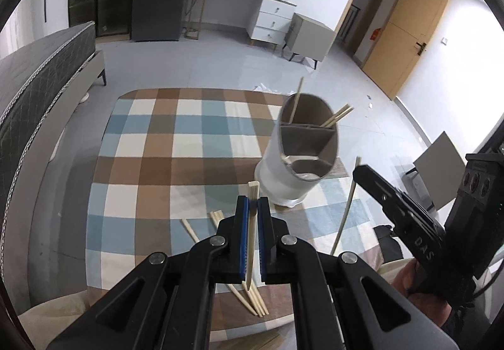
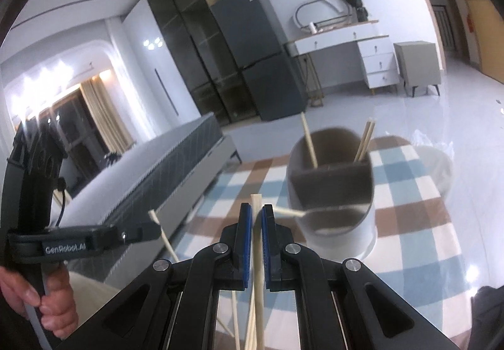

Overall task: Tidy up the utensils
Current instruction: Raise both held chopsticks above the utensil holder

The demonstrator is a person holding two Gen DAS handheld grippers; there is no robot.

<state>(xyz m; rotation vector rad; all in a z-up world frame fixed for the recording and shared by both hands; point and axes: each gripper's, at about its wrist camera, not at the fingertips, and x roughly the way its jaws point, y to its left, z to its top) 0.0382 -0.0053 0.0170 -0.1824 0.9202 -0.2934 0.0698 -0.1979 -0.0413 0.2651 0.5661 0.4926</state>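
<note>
A white utensil holder with grey inner compartments stands on a checked tablecloth. Its far compartment holds three chopsticks. My left gripper is shut on a wooden chopstick, just left of and nearer than the holder. My right gripper is shut on another chopstick, in front of the holder. The right gripper also shows in the left wrist view, with its chopstick hanging down. The left gripper shows in the right wrist view.
Several loose chopsticks lie on the cloth below the left gripper. A spoon-like utensil pokes from the holder's near compartment. A bed is on the left; a white bin stands beyond the table.
</note>
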